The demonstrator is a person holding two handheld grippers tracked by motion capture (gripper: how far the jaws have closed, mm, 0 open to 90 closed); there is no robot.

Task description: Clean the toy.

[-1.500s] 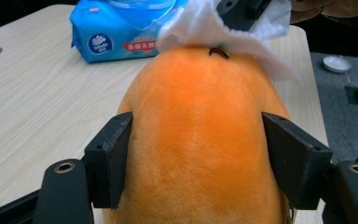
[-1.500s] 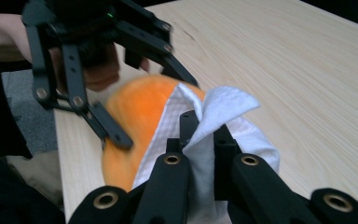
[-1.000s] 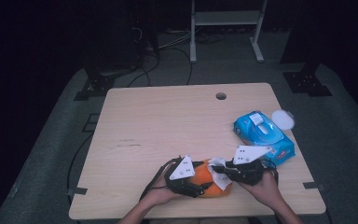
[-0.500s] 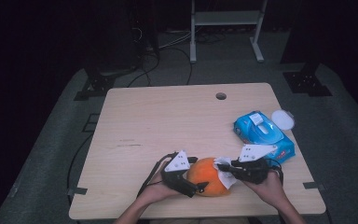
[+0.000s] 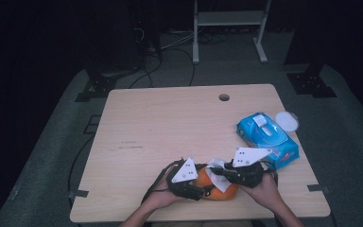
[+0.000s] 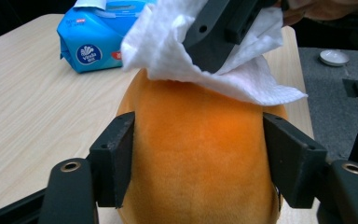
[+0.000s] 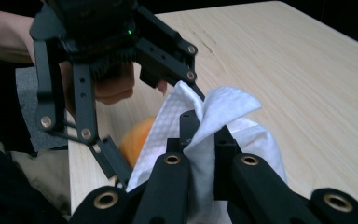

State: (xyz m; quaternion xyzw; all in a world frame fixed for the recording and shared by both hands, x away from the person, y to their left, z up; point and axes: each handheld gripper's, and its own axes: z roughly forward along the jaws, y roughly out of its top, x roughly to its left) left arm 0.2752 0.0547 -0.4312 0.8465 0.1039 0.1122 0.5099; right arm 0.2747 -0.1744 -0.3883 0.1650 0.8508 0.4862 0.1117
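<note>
An orange, velvety round fruit (image 5: 223, 192) rests near the table's front edge. My left gripper (image 5: 204, 190) holds it from the left. Its jaws have just been closing, and both pads (image 6: 116, 163) press the fruit's (image 6: 198, 154) sides. My right gripper (image 5: 217, 171) comes in from the right, shut on a white wipe (image 5: 216, 178). It lays the wipe (image 6: 168, 51) over the top of the fruit. In the right gripper view the right gripper (image 7: 203, 135) pinches the bunched wipe (image 7: 228, 112), with the fruit (image 7: 137, 135) just behind it.
A blue pack of wipes (image 5: 267, 139) lies at the table's right side, close behind my right hand. A small white round lid (image 5: 287, 121) sits beside it at the edge. The wooden table (image 5: 170, 127) has a cable hole (image 5: 224, 97) at the back.
The left jaws spread away from the fruit half a second ago and now sit closed against it again. The right gripper has stayed on top with the wipe. Both hands have hardly shifted.
</note>
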